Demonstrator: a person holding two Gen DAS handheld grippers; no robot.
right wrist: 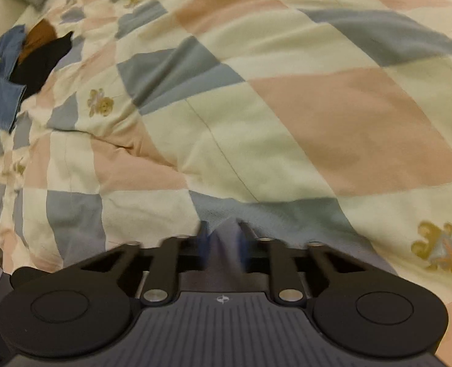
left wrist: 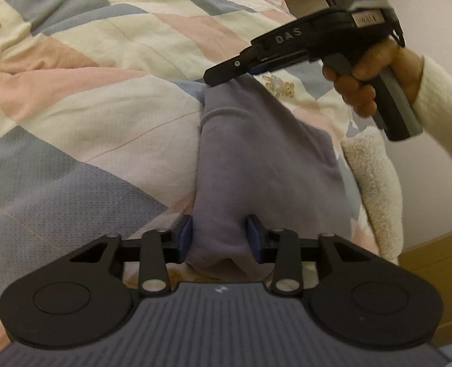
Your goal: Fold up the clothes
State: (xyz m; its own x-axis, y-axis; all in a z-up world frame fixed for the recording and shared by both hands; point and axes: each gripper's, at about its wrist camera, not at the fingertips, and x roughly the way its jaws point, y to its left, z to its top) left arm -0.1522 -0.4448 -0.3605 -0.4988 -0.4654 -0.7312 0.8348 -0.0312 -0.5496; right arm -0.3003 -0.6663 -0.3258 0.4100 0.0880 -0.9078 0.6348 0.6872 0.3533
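Garment: soft lavender-grey cloth garment (left wrist: 256, 165), stretched over the patchwork quilt with pink, cream and blue squares and little teddy bears (left wrist: 88, 98) on the bed.
Hard to see: what kind of clothing it is cannot be told. Its near end runs under the left gripper's body, and its right side is partly lost behind a fluffy cream towel-like cloth (left wrist: 375, 183). In the right wrist view the fingers are blurred and only a small dark wedge of the garment (right wrist: 222, 253) shows.
Long way: the garment runs from the left gripper (left wrist: 219, 238) up and away to the right gripper (left wrist: 235, 73), narrow at both ends and wider in the middle.
Left fingers: blue pads (left wrist: 185, 238) sit on both sides of a thick bunch of the cloth and squeeze it, only partly closed.
Right fingers: nearly together, pinching the far tip of the cloth, which hangs just below them.
Hand: a person's hand (left wrist: 363, 82) in a cream sleeve grips the right gripper's handle.
Far off: a pile of blue, brown and black clothes (right wrist: 18, 70) lies at the quilt's left edge, well apart from the garment.
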